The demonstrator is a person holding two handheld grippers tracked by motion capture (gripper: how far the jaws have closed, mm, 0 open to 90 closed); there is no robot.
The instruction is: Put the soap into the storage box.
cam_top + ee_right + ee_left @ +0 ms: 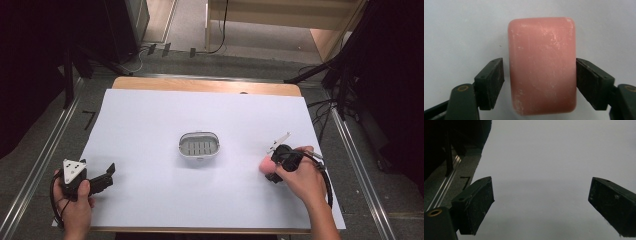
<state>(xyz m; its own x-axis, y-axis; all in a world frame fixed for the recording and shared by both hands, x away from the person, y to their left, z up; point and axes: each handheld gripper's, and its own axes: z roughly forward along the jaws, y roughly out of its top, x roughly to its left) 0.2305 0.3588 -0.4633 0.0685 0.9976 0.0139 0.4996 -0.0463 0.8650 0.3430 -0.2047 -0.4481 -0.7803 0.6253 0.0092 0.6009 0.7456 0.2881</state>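
Right gripper point(540, 82) straddles the pink soap bar point(542, 65) lying on the white table sheet point(150, 130): right pad touching, left pad a sliver off. Close squarely on the long sides before lifting toward the soap dish point(199, 145). Left gripper point(541, 205) wide open, empty.

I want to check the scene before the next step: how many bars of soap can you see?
1. The pink soap bar lies on the white sheet at the table's right side, between the jaws of the right gripper. The soap dish at the centre looks empty.
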